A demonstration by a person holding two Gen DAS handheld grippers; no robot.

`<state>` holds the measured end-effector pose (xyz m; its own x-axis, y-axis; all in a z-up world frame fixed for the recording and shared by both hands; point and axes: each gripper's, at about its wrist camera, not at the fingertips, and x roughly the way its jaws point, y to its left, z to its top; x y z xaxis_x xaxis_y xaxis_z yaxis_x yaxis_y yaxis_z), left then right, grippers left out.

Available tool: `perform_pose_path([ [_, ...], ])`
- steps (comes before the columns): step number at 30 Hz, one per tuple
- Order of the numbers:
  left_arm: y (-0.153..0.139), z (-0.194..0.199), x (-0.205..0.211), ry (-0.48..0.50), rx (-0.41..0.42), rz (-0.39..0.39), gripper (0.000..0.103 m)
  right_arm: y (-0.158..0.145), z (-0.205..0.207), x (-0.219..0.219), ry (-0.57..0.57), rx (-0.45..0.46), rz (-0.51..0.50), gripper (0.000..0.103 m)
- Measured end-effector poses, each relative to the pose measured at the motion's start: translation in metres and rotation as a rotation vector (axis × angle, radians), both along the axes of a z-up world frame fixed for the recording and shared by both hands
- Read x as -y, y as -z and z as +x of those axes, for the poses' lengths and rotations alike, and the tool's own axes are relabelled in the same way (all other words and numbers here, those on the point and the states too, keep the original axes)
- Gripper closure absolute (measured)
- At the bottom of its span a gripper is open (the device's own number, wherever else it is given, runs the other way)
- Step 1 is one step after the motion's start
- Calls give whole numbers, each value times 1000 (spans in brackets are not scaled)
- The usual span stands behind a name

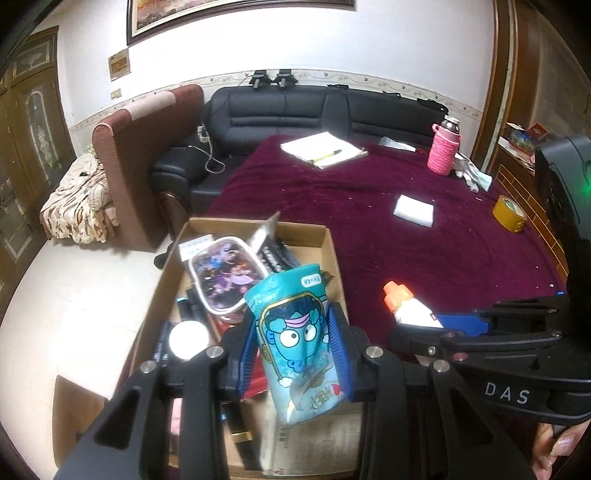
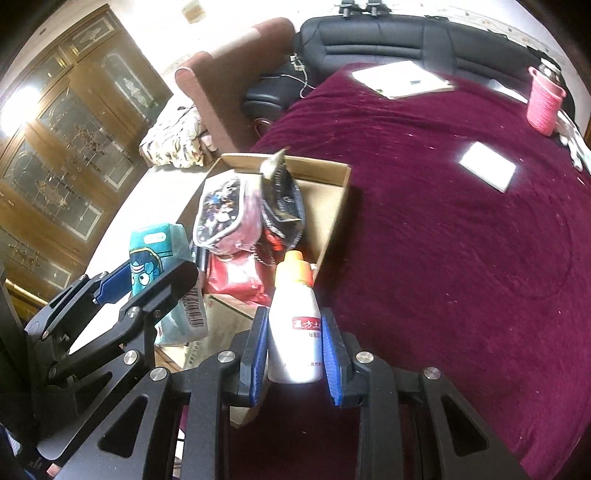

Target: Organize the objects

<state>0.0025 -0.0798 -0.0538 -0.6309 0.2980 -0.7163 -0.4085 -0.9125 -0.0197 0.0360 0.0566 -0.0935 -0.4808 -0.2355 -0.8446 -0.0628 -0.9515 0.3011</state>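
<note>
While the cardboard box (image 1: 328, 240) already held several items, our left gripper (image 1: 295, 350) clamped a teal pouch (image 1: 299, 343) above it. Our right gripper (image 2: 295, 350) gripped a white bottle (image 2: 295, 325) beside the box; tape (image 1: 509, 214) and a white pad (image 1: 413, 210) lay unsorted on the cloth.

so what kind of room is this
Most likely a home living room: a black leather sofa behind a table under a maroon velvet cloth, a framed picture on the wall, and a wooden glass-fronted cabinet.

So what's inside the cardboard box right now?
The cardboard box holds a cartoon-print pouch, a dark foil packet, a red packet and some dark items. What lies lower is hidden by these things and the teal packet.
</note>
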Motion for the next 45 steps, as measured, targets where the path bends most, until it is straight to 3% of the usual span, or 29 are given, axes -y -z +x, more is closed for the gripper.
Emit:
perform_pose_path([
  [21, 11, -17, 84, -149, 57, 29, 68, 5, -37, 49, -72, -3, -3, 73],
  [45, 37, -31, 97, -159, 150, 40, 68, 26, -77, 61, -68, 27, 65, 73],
])
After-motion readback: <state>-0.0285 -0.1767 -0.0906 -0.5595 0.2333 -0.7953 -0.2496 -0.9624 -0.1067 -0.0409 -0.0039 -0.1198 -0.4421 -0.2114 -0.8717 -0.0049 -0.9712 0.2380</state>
